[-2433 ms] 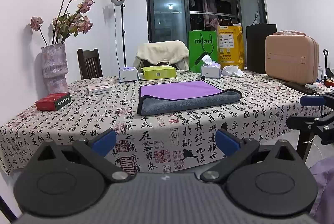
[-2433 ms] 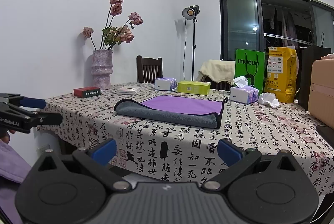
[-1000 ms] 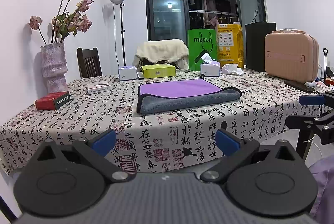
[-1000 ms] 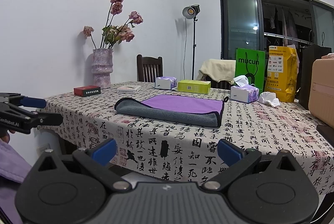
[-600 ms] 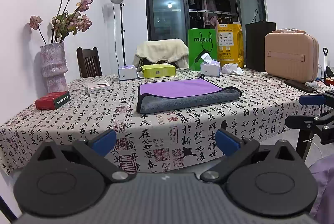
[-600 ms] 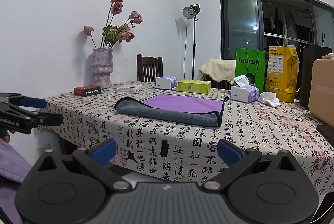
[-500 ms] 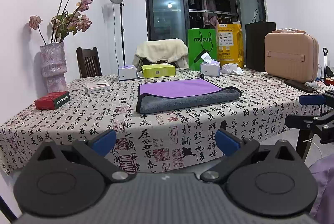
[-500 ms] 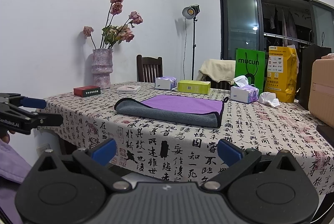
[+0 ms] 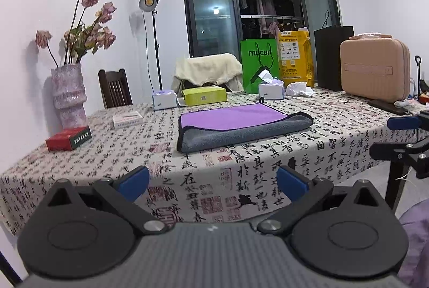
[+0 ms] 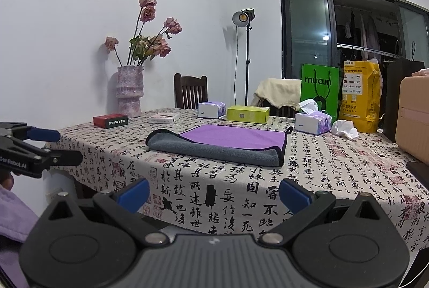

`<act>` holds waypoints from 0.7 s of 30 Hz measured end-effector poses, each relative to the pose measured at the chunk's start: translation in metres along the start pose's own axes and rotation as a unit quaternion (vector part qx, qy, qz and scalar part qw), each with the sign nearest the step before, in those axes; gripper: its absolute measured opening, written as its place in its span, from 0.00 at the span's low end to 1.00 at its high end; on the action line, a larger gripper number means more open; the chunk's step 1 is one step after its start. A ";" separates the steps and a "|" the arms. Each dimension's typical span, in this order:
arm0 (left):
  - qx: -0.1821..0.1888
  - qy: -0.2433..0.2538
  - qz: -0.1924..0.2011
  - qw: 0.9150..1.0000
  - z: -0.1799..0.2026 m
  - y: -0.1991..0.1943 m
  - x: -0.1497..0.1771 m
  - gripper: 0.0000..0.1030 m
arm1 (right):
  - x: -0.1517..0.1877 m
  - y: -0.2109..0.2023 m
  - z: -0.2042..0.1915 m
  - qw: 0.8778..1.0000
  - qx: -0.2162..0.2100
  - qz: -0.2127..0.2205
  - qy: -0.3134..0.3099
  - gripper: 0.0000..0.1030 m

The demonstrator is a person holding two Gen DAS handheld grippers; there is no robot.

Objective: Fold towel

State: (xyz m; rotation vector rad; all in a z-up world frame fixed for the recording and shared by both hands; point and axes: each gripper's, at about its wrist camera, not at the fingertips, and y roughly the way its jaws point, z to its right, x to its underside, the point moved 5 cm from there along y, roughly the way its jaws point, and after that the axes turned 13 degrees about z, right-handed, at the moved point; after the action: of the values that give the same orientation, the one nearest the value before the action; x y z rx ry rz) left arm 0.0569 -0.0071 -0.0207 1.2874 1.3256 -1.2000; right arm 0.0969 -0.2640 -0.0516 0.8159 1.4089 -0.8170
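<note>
A towel (image 9: pixel 236 127), purple on top and grey underneath, lies folded on the table; its rounded fold faces the front edge. It also shows in the right wrist view (image 10: pixel 222 143). My left gripper (image 9: pixel 213 184) is open and empty, held off the table's front edge, well short of the towel. My right gripper (image 10: pixel 214 192) is open and empty too, in front of the table edge. Each gripper shows at the side of the other's view: the right one (image 9: pixel 402 136) and the left one (image 10: pixel 40 145).
The table carries a calligraphy-print cloth (image 9: pixel 268 167). On it stand a vase of dried roses (image 9: pixel 68 92), a red box (image 9: pixel 68 139), a white box (image 9: pixel 127 119), tissue boxes (image 9: pixel 164 99), a yellow-green box (image 9: pixel 204 95), bags (image 9: pixel 258 65) and a pink case (image 9: pixel 374 73). A chair (image 9: pixel 114 88) stands behind.
</note>
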 end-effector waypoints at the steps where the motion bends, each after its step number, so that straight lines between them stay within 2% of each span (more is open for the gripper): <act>1: 0.000 -0.001 -0.001 1.000 -0.001 0.003 0.001 1.00 | 0.001 0.001 0.002 1.000 0.002 0.000 0.001 1.00; 11: 0.003 -0.004 -0.027 1.000 -0.005 0.051 0.008 1.00 | 0.009 0.032 0.026 0.999 0.035 0.004 0.001 1.00; 17: -0.006 -0.017 -0.042 0.999 -0.014 0.078 0.007 1.00 | 0.009 0.053 0.033 0.999 0.042 -0.001 -0.012 1.00; 21: 0.002 -0.024 -0.054 0.998 -0.018 0.097 0.008 1.00 | 0.010 0.068 0.039 0.999 0.046 -0.007 -0.011 1.00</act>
State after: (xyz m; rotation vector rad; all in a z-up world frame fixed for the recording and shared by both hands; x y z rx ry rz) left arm 0.1533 0.0104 -0.0317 1.1956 1.3733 -1.3003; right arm 0.1754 -0.2633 -0.0613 0.8656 1.3660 -0.9051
